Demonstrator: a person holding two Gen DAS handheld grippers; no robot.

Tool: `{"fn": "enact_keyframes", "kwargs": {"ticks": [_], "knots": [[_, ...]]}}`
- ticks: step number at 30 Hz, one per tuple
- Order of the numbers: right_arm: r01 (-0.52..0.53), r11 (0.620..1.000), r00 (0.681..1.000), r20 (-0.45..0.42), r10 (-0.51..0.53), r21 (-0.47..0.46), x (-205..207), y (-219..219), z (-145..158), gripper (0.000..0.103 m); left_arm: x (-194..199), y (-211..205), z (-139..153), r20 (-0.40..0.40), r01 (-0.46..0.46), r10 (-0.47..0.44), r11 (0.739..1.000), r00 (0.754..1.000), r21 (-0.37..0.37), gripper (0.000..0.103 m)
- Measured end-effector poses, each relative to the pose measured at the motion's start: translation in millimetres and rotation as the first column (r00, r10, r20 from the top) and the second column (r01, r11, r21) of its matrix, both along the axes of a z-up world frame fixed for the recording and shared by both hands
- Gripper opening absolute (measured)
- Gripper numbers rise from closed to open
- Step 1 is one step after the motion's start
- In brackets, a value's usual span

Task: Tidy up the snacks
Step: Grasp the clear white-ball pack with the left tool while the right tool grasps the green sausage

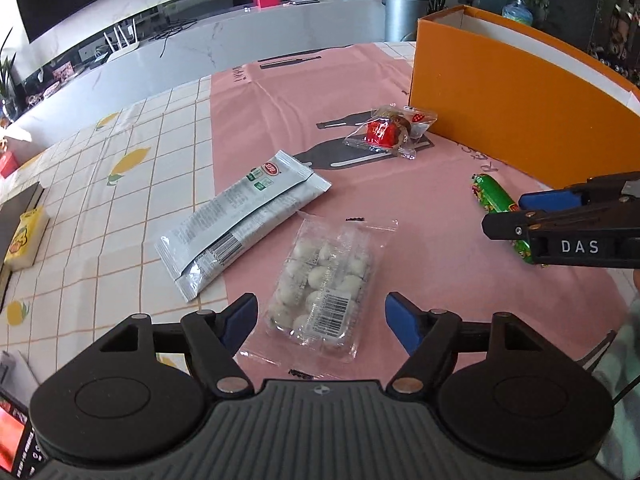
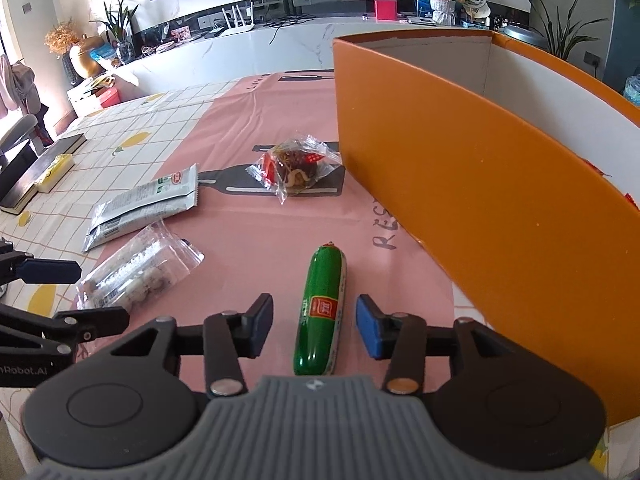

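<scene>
A clear pack of white round sweets (image 1: pixel 322 280) lies on the pink mat, between the wide-apart pads of my left gripper (image 1: pixel 320 320), which is open and not touching it. A green sausage (image 2: pixel 322 312) lies lengthwise between the pads of my right gripper (image 2: pixel 314 326); there is a gap on each side, so it is open. The sausage (image 1: pixel 498 204) and the right gripper (image 1: pixel 516 216) also show at the right of the left wrist view. A grey foil pouch (image 1: pixel 244 220) and a clear-wrapped cake with red wrapping (image 1: pixel 390 130) lie farther off.
A tall orange box (image 2: pixel 480 184) with a white inside stands at the right of the mat, close to the sausage. A yellow-and-white packet (image 1: pixel 26 240) lies at the left on the checked tablecloth (image 1: pixel 120 200). A dark book (image 2: pixel 40 172) sits at the far left.
</scene>
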State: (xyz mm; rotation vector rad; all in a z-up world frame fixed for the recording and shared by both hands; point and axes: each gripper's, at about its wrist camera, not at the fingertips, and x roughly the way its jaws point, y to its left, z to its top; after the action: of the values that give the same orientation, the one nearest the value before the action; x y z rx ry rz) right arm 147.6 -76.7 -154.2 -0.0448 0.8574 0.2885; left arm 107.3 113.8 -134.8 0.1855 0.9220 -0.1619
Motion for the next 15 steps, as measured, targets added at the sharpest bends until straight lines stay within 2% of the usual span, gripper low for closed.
{"fn": "enact_keyframes", "kwargs": {"ticks": [4,7,15], "knots": [[0.023,1.0,1.0,0.0,-0.023,-0.004,3.8,-1.5,-4.9,0.046,10.8,0.4,-8.6,-0.007,0.044,-0.044,0.999,0.999,0.015,0.088],[0.022,1.0,1.0,0.012,-0.022,0.009,5.9,-0.8,-6.6,0.046,16.1,1.1,-9.5,-0.008,0.057,-0.057,0.998,0.998,-0.002,0.088],[0.007,0.998,0.998,0.063,-0.003,-0.061,4.2,11.4,-11.3,0.046,21.0,-2.6,-15.2,0.0,0.039,-0.039,0.999,0.999,-0.036,0.087]]}}
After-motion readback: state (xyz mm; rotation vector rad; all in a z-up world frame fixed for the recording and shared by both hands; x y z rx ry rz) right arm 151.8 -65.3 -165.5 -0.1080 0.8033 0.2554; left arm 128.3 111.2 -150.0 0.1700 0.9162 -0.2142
